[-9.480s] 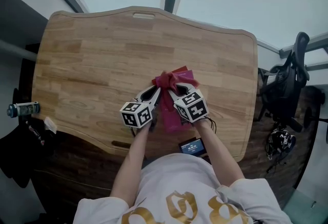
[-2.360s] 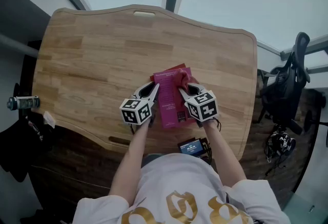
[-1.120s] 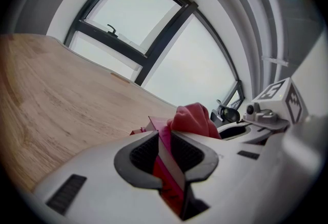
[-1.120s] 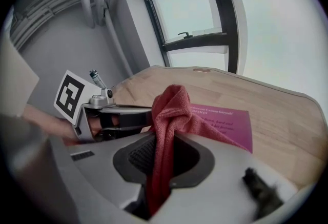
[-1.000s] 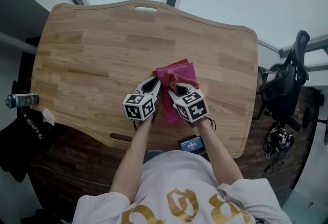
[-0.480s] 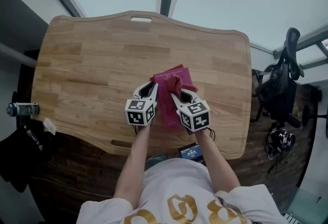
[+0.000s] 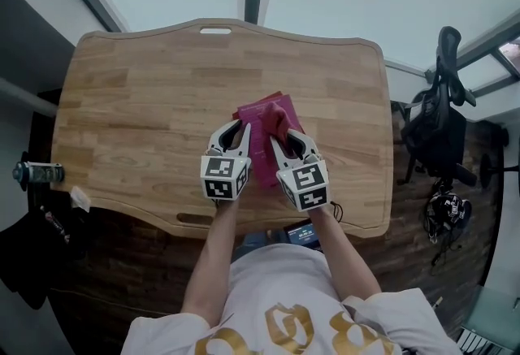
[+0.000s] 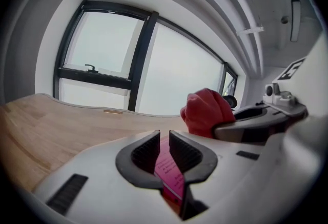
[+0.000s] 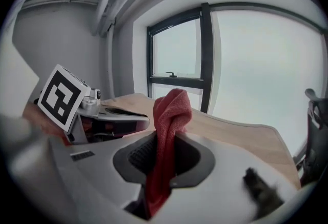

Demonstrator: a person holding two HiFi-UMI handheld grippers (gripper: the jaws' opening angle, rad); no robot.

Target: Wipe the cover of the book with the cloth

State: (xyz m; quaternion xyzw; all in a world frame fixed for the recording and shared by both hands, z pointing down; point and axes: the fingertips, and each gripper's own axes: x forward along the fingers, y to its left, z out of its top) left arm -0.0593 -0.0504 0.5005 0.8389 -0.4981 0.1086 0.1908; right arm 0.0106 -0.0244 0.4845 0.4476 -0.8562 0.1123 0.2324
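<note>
The left gripper [image 8: 164, 142] has its jaws drawn narrow and pressed on the near edge of the book [image 8: 171, 179]; they have just been closing, with that book between them. The book is a thin one with a bright magenta cover that carries a few lines of small dark print, and it runs edge-on up through the gap between the ribbed black pads. In the head view it lies between the two grippers, over the near middle of the wooden table [image 7: 138, 93], and I cannot tell whether its far edge touches the wood. The right gripper [image 9: 163, 152] is clamped on the cloth [image 9: 171, 107], a red knitted piece of a deeper shade than the cover. The cloth stands up out of the jaws as a rounded, folded bunch, and a tail of it hangs down behind the pads. From above, the bunch sits over the far right part of the cover, just beside the left gripper's tips.
</note>
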